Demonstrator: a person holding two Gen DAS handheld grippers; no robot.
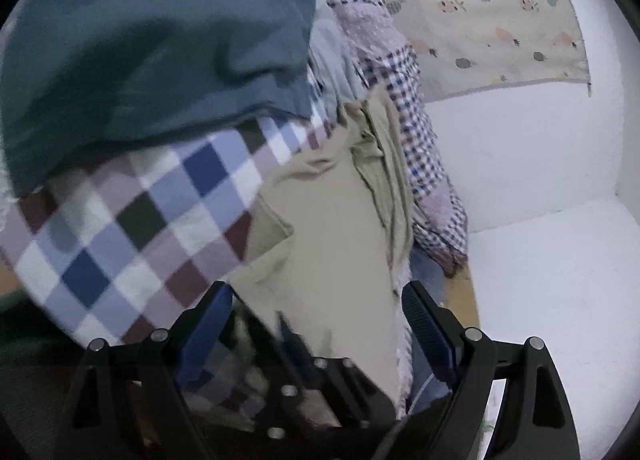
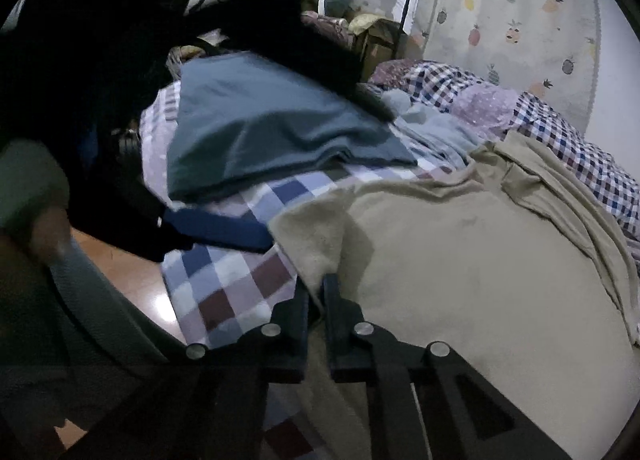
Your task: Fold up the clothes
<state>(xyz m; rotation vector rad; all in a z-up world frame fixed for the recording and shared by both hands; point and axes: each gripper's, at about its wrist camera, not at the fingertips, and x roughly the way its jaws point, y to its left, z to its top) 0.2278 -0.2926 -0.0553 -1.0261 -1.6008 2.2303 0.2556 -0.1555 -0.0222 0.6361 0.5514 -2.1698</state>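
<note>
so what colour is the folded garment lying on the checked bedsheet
Dark teal blue folded garment, plain with no pattern; the right wrist view shows it best.

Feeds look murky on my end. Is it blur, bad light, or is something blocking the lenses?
Left wrist view: dim, fisheye-bent, with the teal garment and checked bedsheet smeared by motion; the open left claw straddles the beige garment. Right wrist view: a dark blurred shape fills the upper left, low light elsewhere; the right claw is sharp, pinching the beige hem.
</note>
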